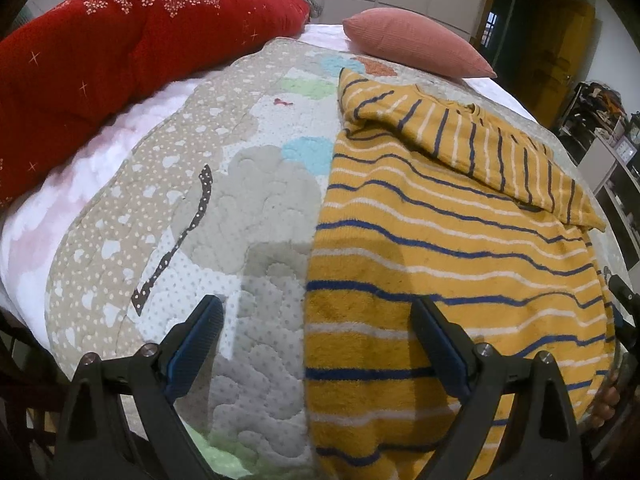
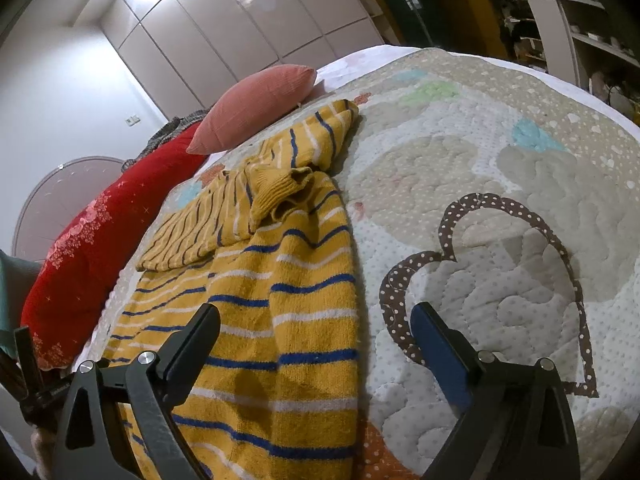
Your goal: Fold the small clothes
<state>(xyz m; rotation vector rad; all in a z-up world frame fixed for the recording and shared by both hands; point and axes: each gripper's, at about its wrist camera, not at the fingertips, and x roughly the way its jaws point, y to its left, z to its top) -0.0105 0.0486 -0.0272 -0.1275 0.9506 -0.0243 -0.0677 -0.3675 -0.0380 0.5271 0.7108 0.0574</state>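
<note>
Grippers come first: the left gripper (image 1: 316,316) and the right gripper (image 2: 316,320) both stand spread wide, holding nothing, each above the near hem of the striped sweater (image 1: 432,264). It lies on the quilt (image 1: 256,208), one sleeve (image 1: 472,140) already folded across the chest, so the remaining folds are still to do. Its long axis runs near to far, collar toward the pink pillow (image 1: 416,44).
</note>
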